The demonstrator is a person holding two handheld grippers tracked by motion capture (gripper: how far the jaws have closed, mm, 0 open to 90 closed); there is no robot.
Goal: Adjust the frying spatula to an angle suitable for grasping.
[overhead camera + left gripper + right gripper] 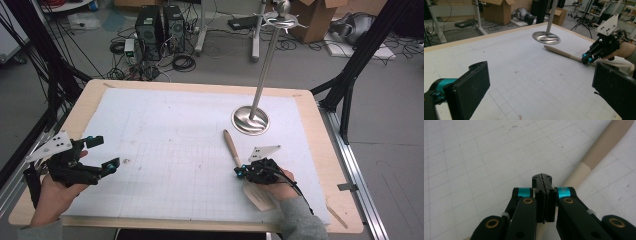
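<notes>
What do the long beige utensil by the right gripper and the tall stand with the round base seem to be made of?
Long beige utensil: probably wood, matte and pale, with a broad flat blade end; light plastic is possible. Tall stand with the round base: metal, polished, since the dished foot shows bright reflections and the pole is silvery.

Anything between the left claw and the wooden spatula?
Nothing visible. Bare gridded mat lies between the open left claw and the wooden spatula; the shut right claw sits at the spatula's near end.

Wooden spatula [231, 147] — blade partly hidden beneath the right gripper [242, 172] and hand.
</notes>
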